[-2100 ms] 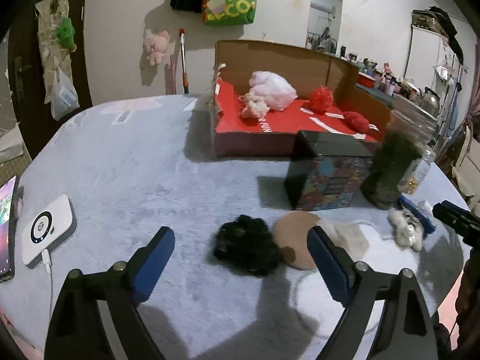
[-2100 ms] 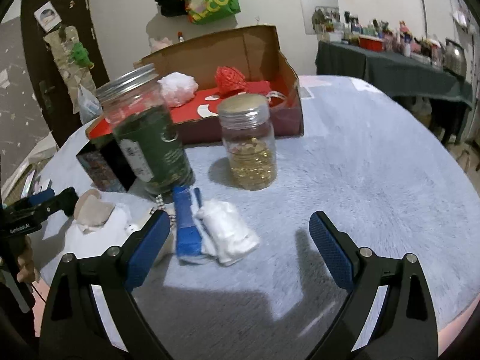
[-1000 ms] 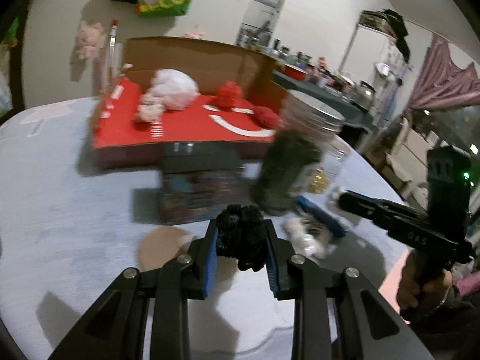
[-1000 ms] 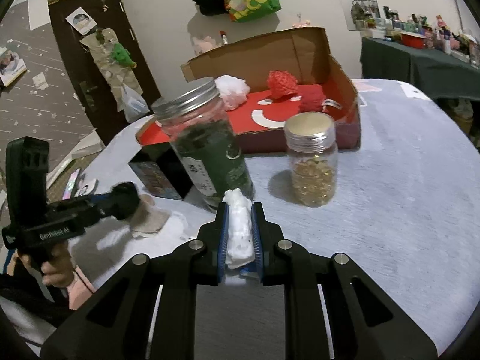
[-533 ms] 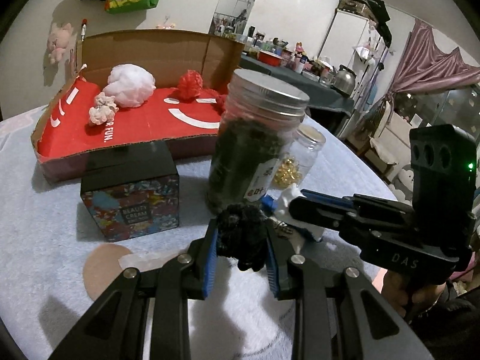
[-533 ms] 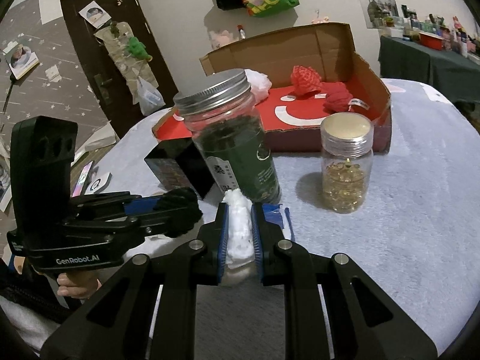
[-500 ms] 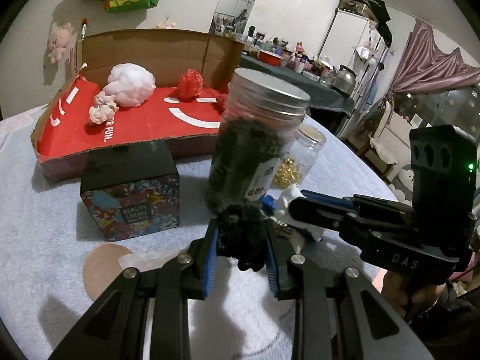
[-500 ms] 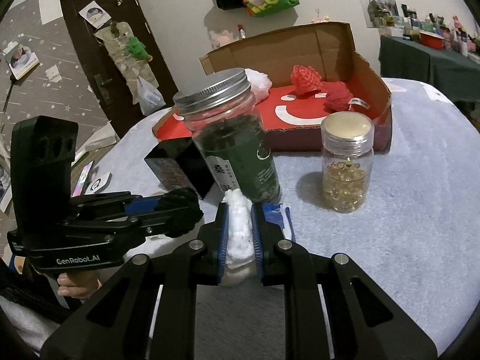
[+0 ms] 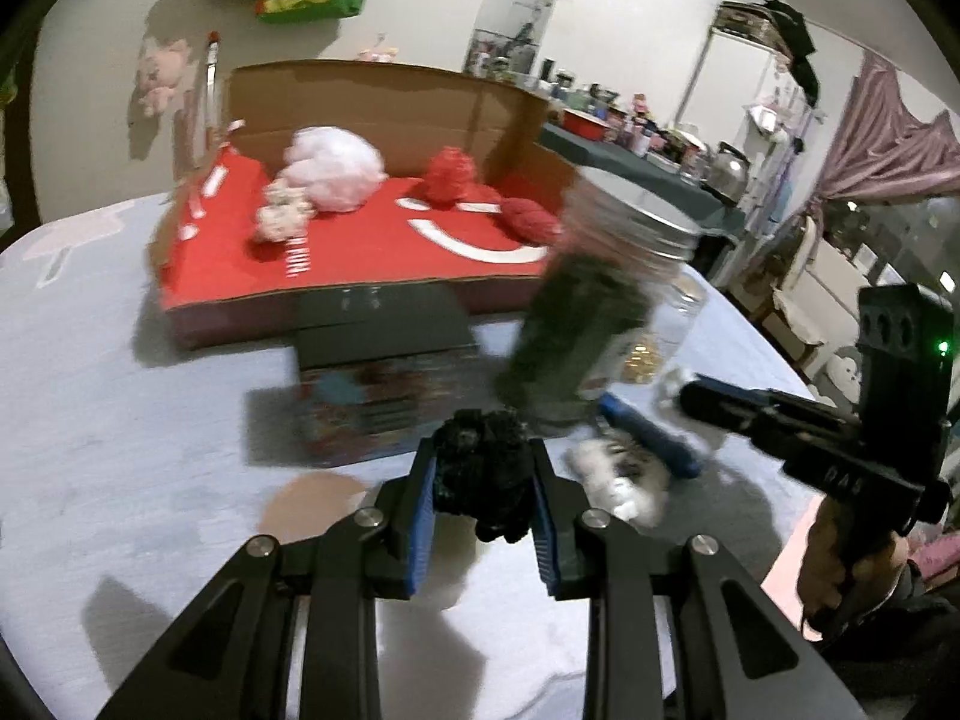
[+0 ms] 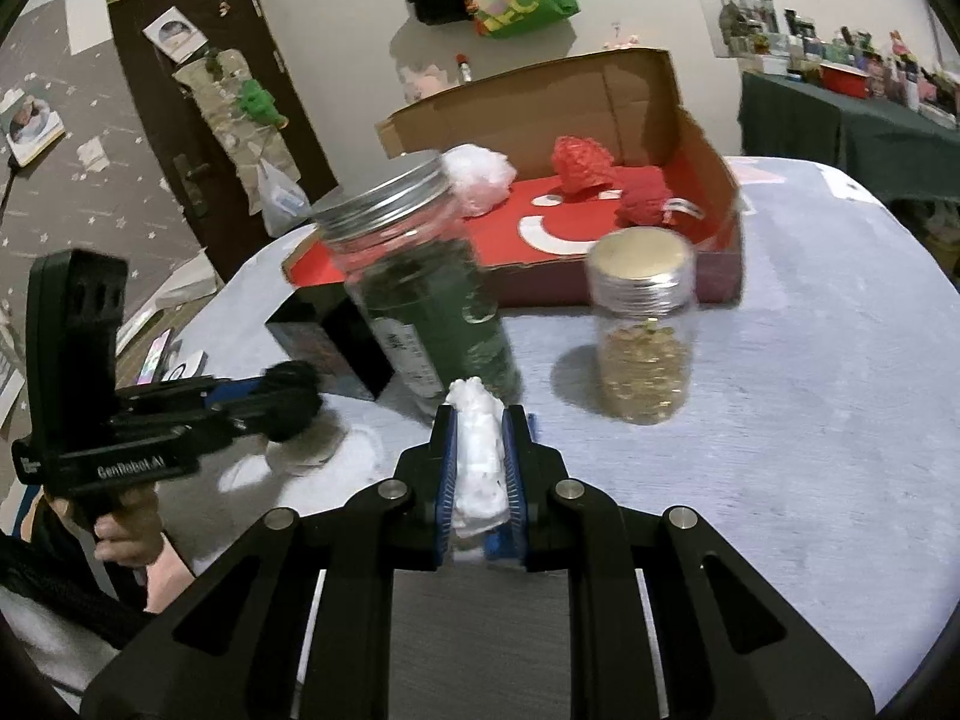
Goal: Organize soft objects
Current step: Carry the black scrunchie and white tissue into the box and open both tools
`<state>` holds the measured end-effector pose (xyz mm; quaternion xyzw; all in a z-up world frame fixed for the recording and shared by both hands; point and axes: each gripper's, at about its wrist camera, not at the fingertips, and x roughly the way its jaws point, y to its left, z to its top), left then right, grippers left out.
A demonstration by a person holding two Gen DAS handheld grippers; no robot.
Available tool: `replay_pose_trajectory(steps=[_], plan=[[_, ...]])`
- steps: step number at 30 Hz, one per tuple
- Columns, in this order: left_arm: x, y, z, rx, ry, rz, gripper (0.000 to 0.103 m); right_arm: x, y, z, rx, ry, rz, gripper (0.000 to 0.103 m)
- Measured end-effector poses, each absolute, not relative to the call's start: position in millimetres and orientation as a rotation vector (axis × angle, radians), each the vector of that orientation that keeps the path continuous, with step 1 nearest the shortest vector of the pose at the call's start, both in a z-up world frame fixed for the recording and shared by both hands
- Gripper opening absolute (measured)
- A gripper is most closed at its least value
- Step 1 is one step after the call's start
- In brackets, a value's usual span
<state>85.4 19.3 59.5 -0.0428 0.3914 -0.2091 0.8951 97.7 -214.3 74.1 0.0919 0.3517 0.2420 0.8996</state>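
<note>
My left gripper [image 9: 483,468] is shut on a black fluffy pompom [image 9: 480,474], held above the grey table in front of a dark printed box [image 9: 384,360]. My right gripper [image 10: 479,450] is shut on a white soft roll [image 10: 477,450], lifted just in front of the green-filled jar [image 10: 432,312]. The open red cardboard box [image 9: 360,252] at the back holds a white fluffy ball [image 9: 333,171], a small cream plush [image 9: 279,219] and two red pompoms [image 9: 450,174]. Each gripper shows in the other's view: the right gripper [image 9: 696,399], the left gripper [image 10: 288,390].
A small jar of golden beads [image 10: 645,348] stands right of the green jar. A blue strip [image 9: 648,435] and small white soft pieces [image 9: 618,480] lie on the table, with a tan round pad [image 9: 306,504] at the left. A phone and white device [image 10: 180,366] lie near the table's edge.
The left wrist view has swung left, so the jar and the right gripper now sit further right. Both grips are unchanged, and the right wrist view barely shifted.
</note>
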Motion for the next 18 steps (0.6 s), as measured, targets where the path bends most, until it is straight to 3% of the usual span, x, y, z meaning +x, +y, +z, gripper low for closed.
replay_pose_trajectory(steps=[18], plan=[[107.1,77.7,57.6,0.003,0.825,-0.295,0.029,116.0,-266.3,71.0,0.104,0.759,0.373,0.015]])
